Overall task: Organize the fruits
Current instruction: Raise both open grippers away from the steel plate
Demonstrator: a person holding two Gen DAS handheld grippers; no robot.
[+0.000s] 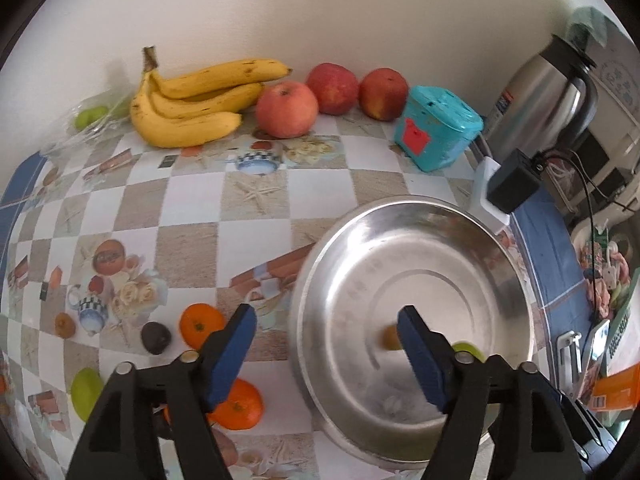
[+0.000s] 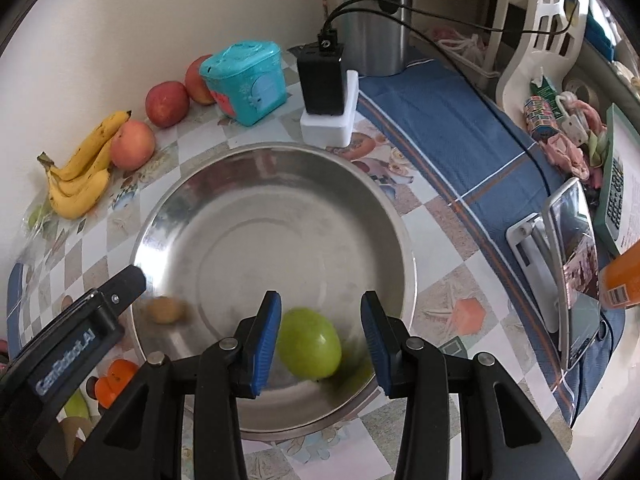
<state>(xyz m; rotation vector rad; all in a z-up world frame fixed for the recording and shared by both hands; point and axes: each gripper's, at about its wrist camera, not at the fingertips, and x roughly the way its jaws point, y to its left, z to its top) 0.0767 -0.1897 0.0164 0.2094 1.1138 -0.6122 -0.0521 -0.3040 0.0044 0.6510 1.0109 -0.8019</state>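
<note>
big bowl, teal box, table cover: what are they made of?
Bowl: looks like stainless steel, brushed and shiny, with mirror-like glare and faint ring marks on its floor.
Teal box: probably moulded plastic, smooth and slightly glossy, with a raised lid pattern.
Table cover: likely vinyl or oilcloth, a printed check pattern with a soft sheen; I can't be sure.

My bowl at frame centre is shiny scuffed metal; the surface looks like glossy printed plastic, the kettle upper right brushed steel.
</note>
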